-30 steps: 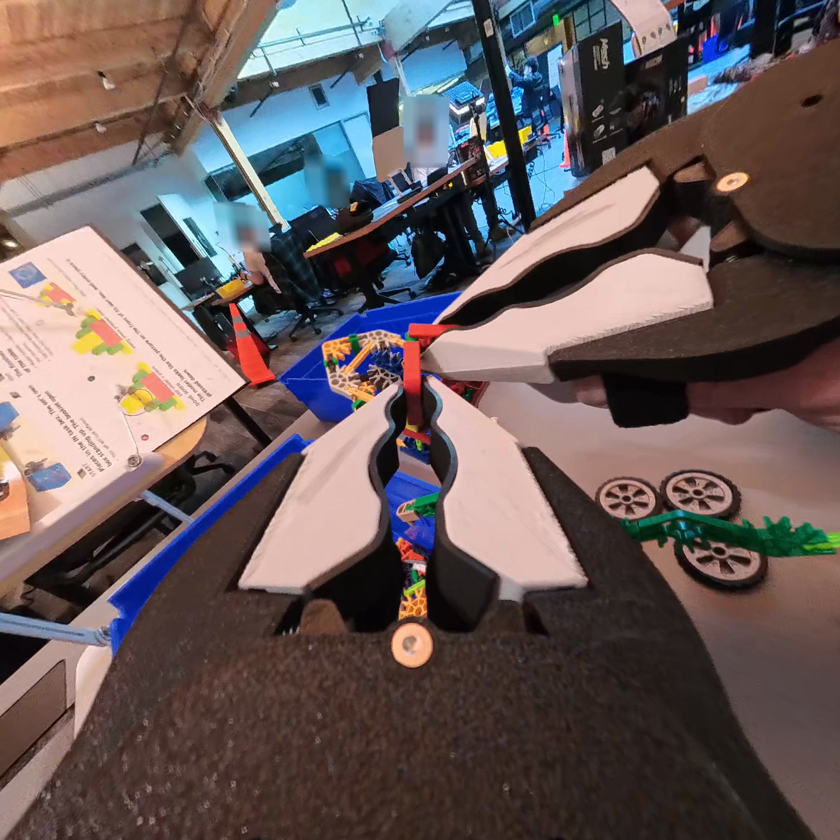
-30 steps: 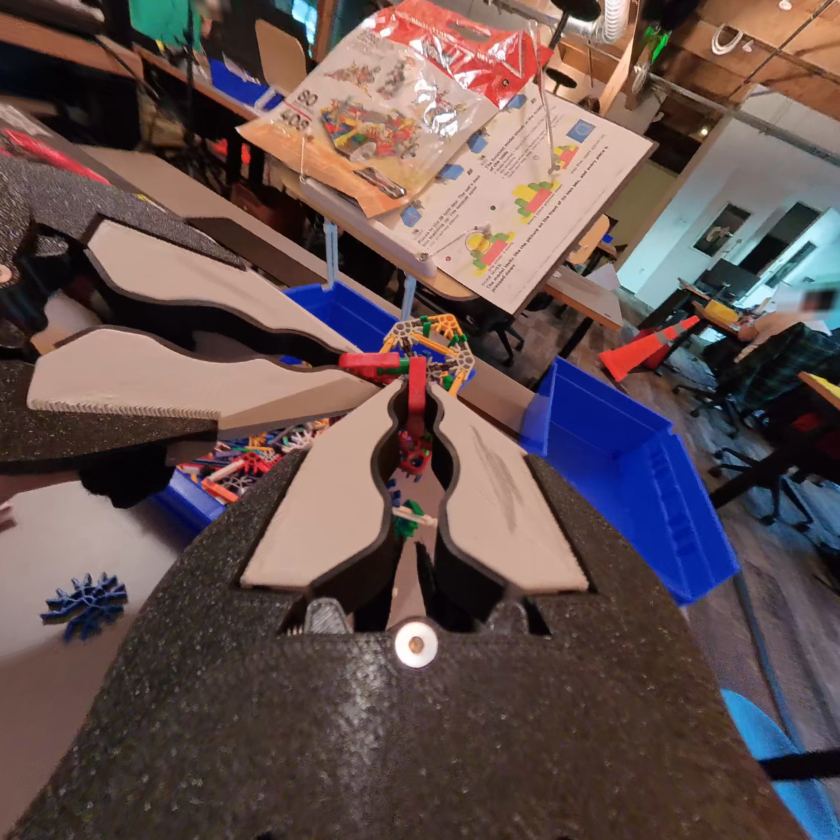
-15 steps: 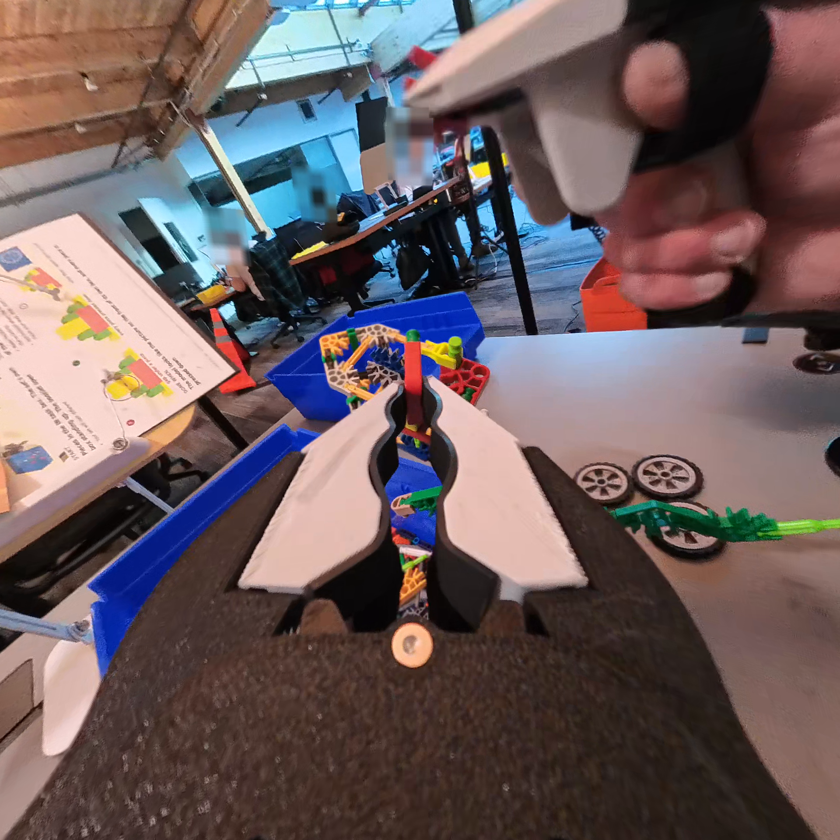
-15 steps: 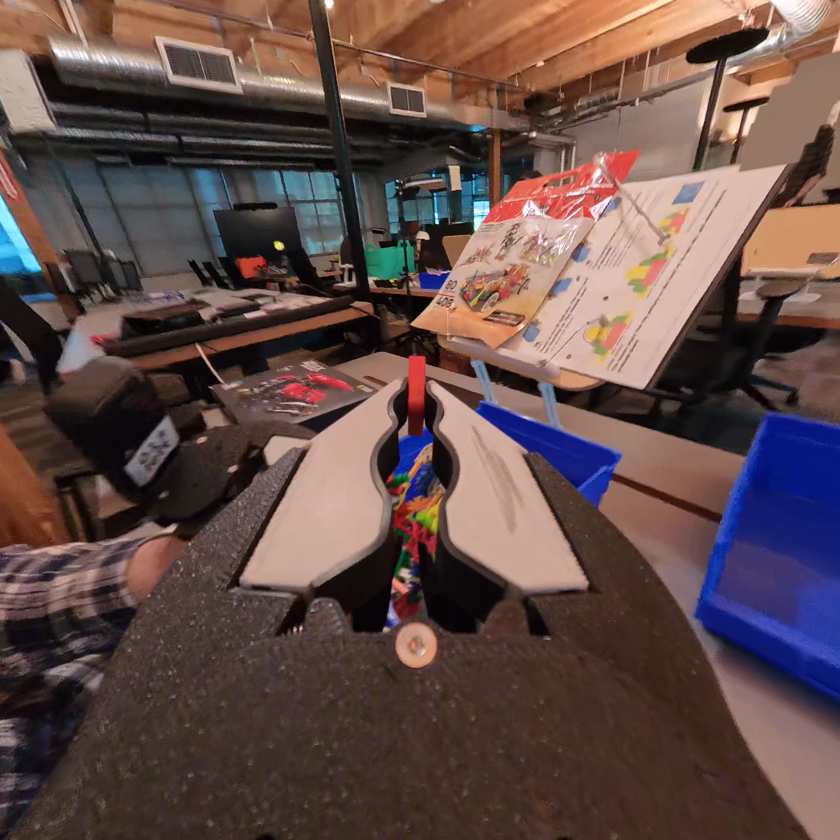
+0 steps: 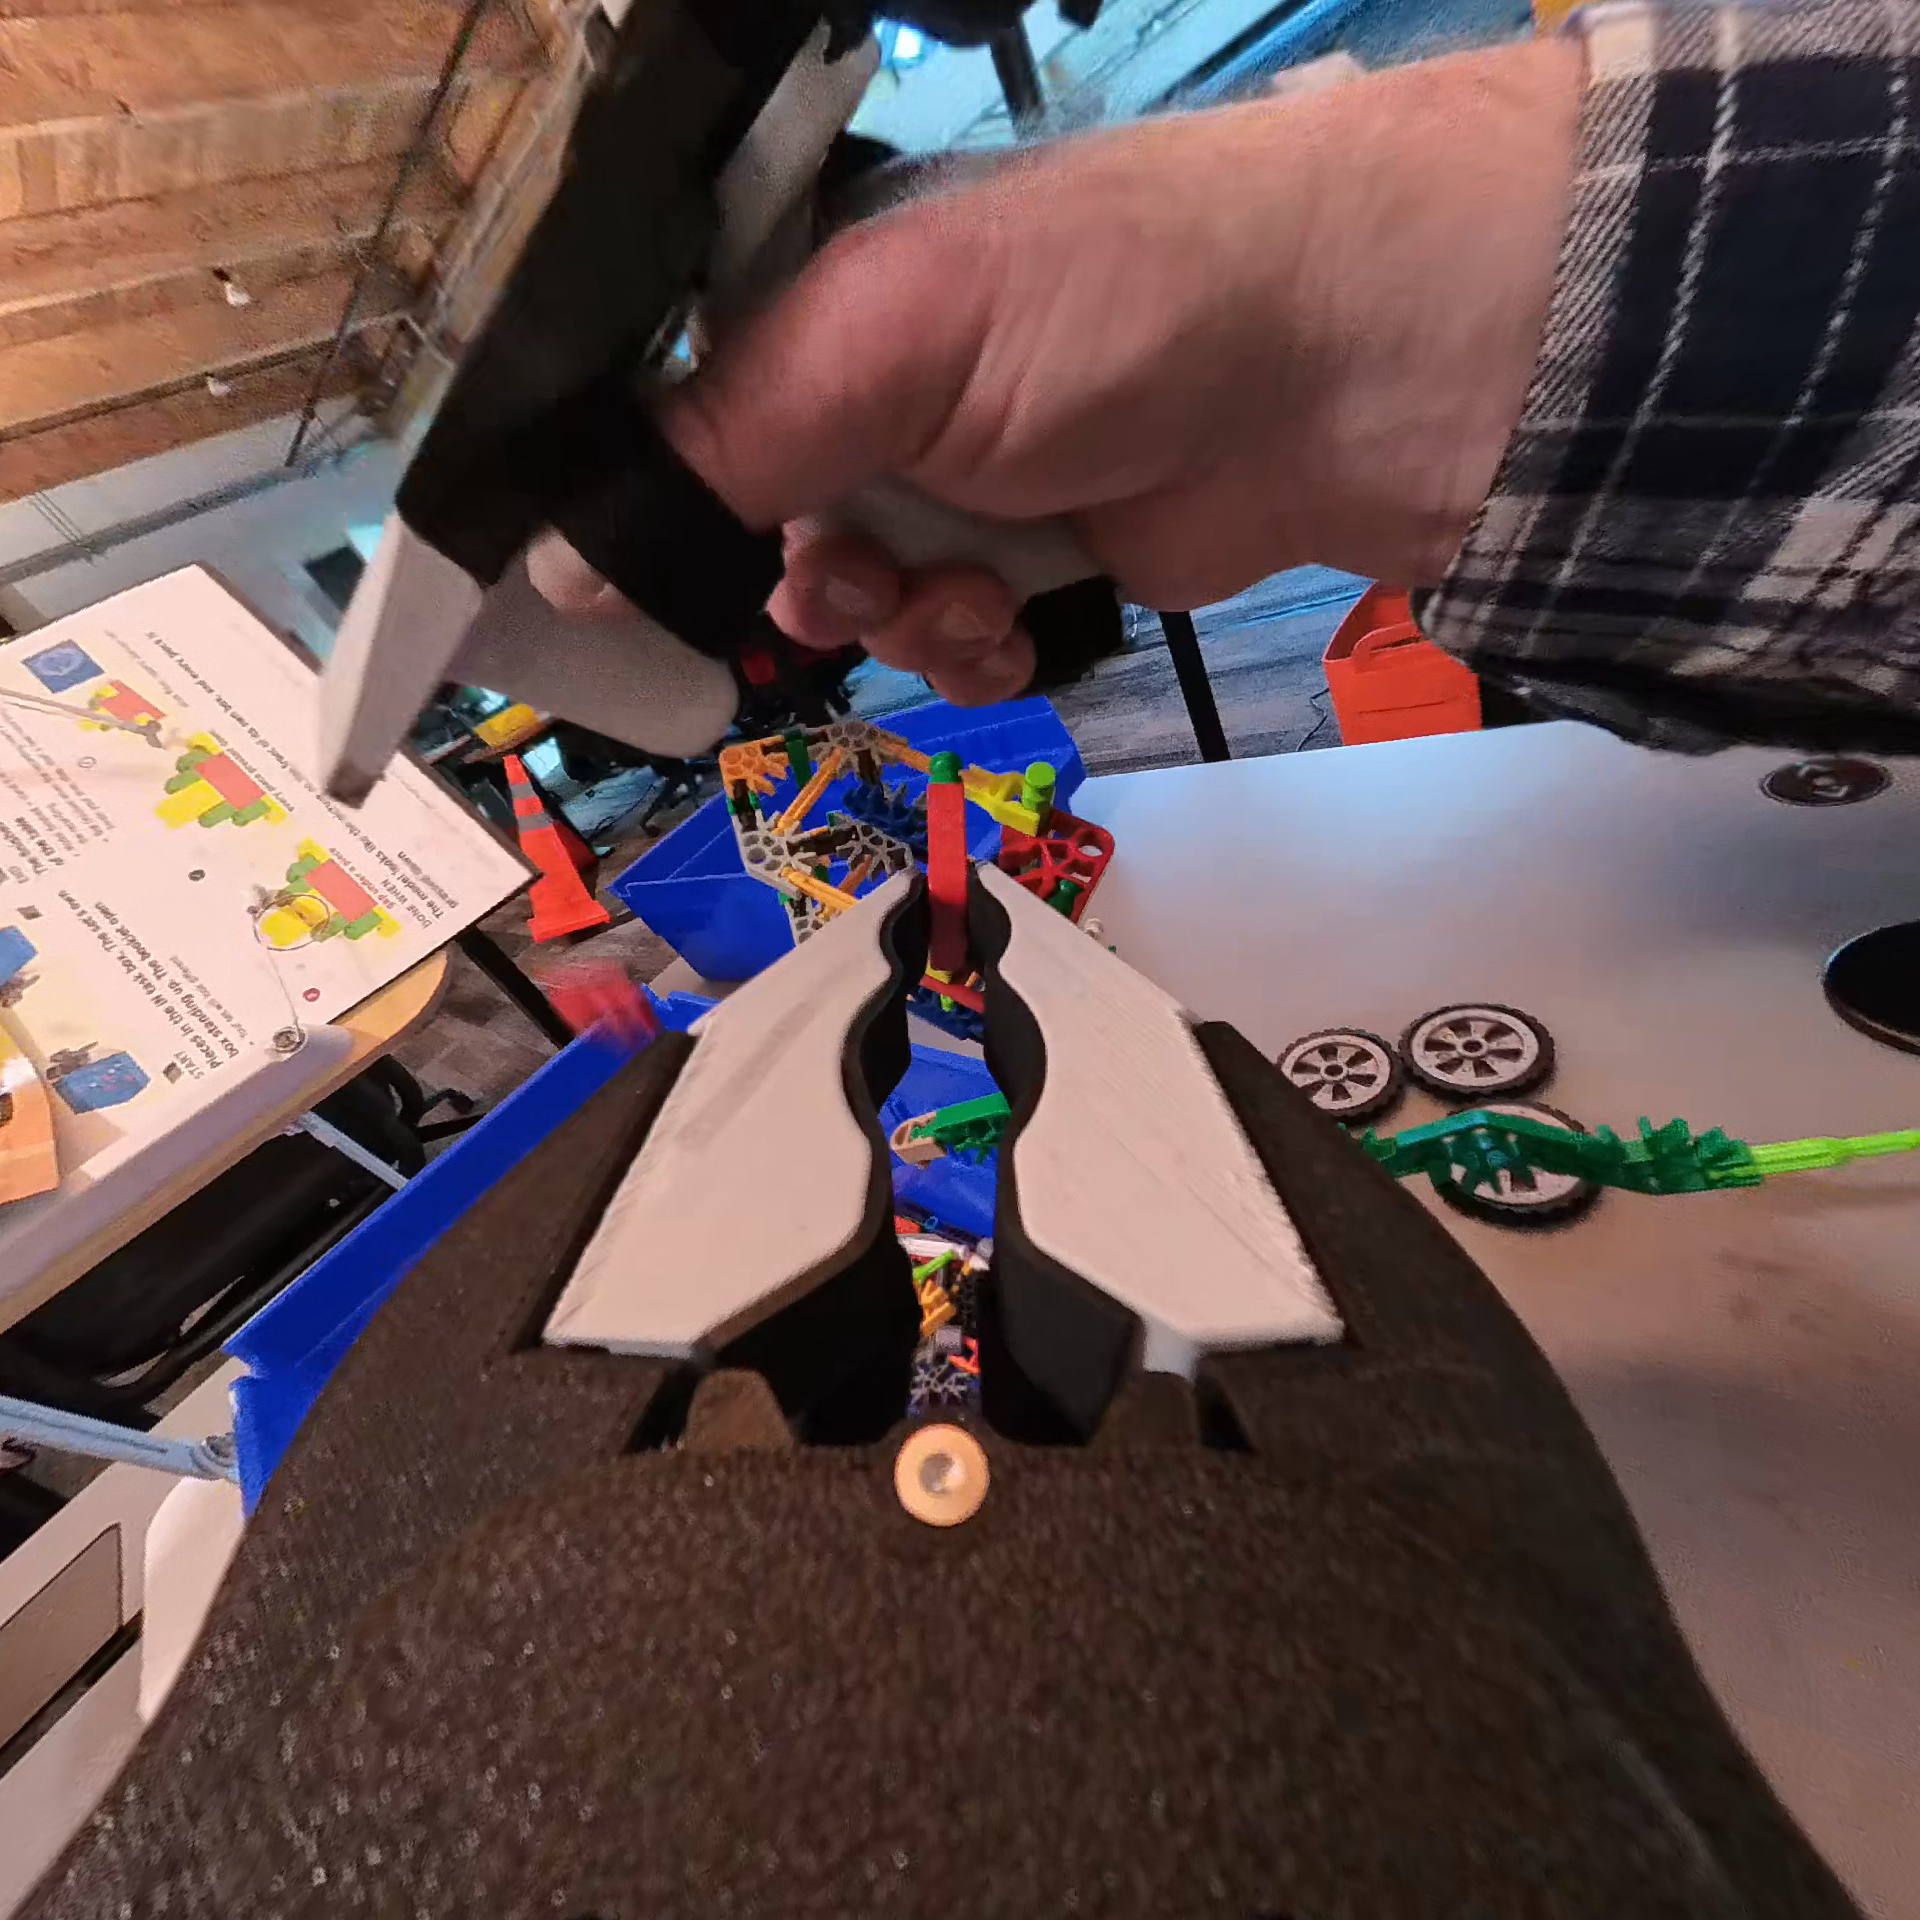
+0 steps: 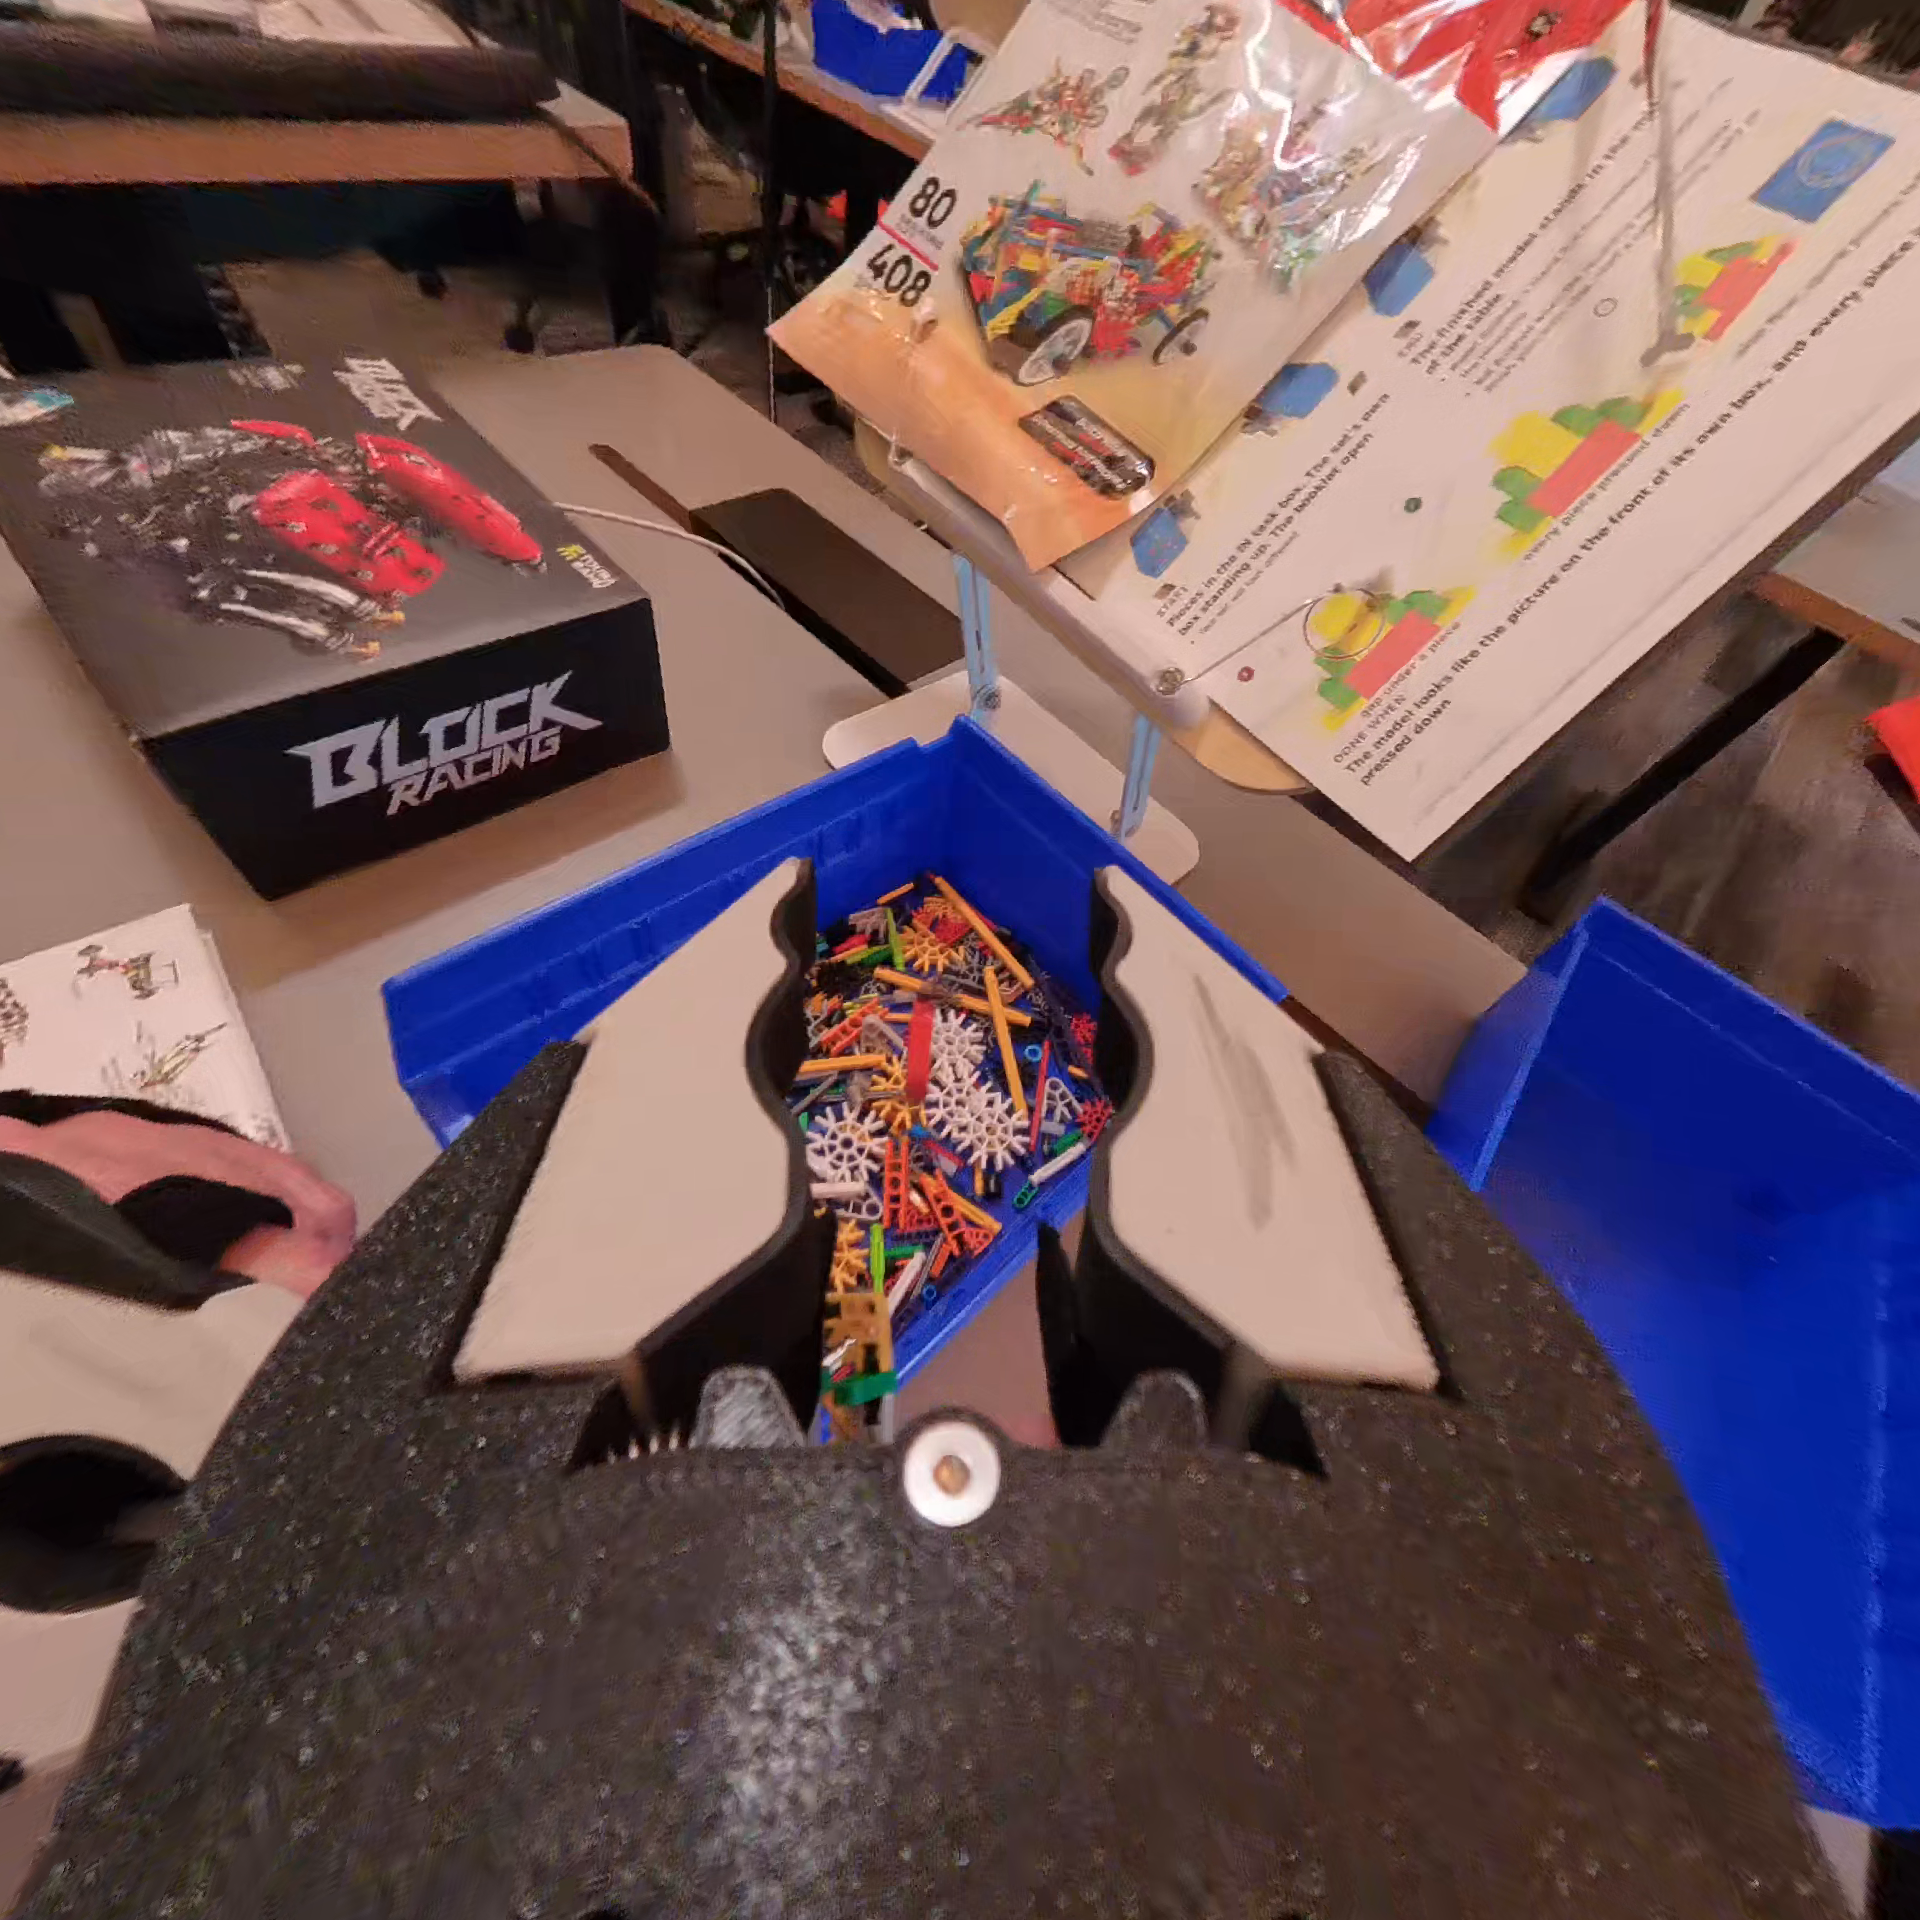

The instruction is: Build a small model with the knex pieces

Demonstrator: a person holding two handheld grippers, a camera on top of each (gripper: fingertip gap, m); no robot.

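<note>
My left gripper (image 5: 945,894) is shut on a red rod (image 5: 945,862) that belongs to a multi-coloured rod-and-connector model (image 5: 821,821), held above a blue bin (image 5: 343,1299). My right gripper (image 6: 951,894) is open and empty, above a blue bin (image 6: 623,956) full of loose coloured rods and connectors; a red rod (image 6: 920,1049) is in line with its gap among them. In the left wrist view the right gripper (image 5: 582,416) shows overhead in a person's hand (image 5: 1143,343), and a blurred red piece (image 5: 597,1003) is by the near bin's rim.
Three grey wheels (image 5: 1475,1049) and a green assembly (image 5: 1538,1153) lie on the table to the right. A second blue bin (image 6: 1714,1195) stands right of the parts bin. A black box (image 6: 312,582), a booklet (image 6: 114,1018) and a slanted instruction board (image 6: 1455,416) are behind.
My right gripper pulled a red rod off the model, swung up and over the parts bin, and opened; the rod has left its jaws. My left gripper stayed shut on the model.
</note>
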